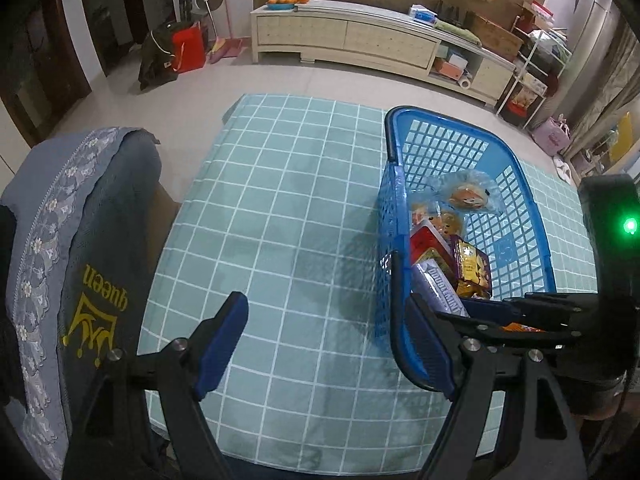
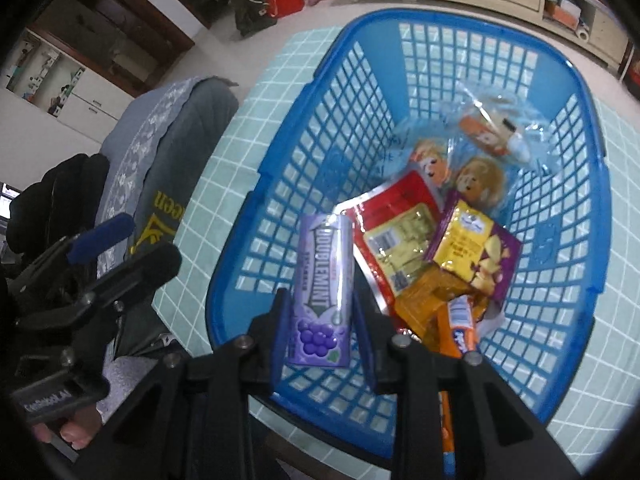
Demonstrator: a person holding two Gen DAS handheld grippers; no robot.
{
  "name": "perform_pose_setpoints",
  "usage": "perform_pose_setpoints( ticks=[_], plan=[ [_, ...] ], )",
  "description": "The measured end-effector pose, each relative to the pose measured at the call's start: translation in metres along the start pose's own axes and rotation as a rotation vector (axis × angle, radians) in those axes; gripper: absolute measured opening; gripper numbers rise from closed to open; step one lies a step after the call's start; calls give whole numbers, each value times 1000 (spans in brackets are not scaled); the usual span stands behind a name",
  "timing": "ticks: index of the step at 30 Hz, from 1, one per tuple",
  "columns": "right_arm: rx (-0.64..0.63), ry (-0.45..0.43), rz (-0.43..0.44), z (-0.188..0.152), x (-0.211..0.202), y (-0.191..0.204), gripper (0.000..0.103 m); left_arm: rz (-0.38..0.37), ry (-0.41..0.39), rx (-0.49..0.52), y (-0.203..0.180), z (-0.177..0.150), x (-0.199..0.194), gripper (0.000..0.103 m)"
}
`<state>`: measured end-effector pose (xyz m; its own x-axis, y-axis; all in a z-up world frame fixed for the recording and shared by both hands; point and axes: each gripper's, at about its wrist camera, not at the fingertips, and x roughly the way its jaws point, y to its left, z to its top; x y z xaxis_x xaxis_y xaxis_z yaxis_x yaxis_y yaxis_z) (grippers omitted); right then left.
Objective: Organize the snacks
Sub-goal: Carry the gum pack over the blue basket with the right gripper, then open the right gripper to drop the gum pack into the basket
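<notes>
A teal checked tablecloth (image 1: 288, 208) covers the table; the blue basket (image 1: 394, 208) sits at its right edge. Left gripper (image 1: 328, 344) gapes, holding nothing. Only the right wrist view shows the right gripper (image 2: 322, 344) clamping the gum pack (image 2: 322, 292) above the basket

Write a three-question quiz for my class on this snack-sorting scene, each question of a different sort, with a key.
1. True or false: the right tongs are closed on the purple Doublemint pack.
2. Multiple choice: the blue basket stands on A) the bare floor, B) the checked tablecloth, C) the chair.
3. Fill in: the left tongs are ____ and hold nothing.

Key:
1. True; the pack sits between the two fingers, over the basket.
2. B.
3. open; the fingers are spread over the tablecloth, one finger beside the basket's near left rim.
</notes>
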<state>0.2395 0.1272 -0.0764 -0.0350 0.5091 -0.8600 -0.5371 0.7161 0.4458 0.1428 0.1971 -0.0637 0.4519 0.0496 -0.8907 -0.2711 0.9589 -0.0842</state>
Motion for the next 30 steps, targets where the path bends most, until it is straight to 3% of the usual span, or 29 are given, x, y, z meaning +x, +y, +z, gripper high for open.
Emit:
perform_pose_setpoints(
  ticks=[10,12,14,16,22,25,30],
  plan=[
    [18,69,35,0,18,1,37,-1,6,-5,3,-2,2,78],
    [35,65,53,0,16,-3,41,-9,5,-9,3,-3,2,78],
    [35,57,63,-1,12,-5,61,-17,-1,-4,1,-5,1,78],
    [29,45,60,-4,1,-10,64,-21,-22,13,-3,-8,-2,78],
    [35,-83,59,-21,-43,-25,64,-69,-88,47,-20,-19,-16,78],
    [40,-165,82,-42,-74,-38,65,-84,-152,79,-37,-31,-29,78],
    [75,-291,42,-80,-113,-66,70,-125,-239,154,-72,-47,-48,78]
  ],
)
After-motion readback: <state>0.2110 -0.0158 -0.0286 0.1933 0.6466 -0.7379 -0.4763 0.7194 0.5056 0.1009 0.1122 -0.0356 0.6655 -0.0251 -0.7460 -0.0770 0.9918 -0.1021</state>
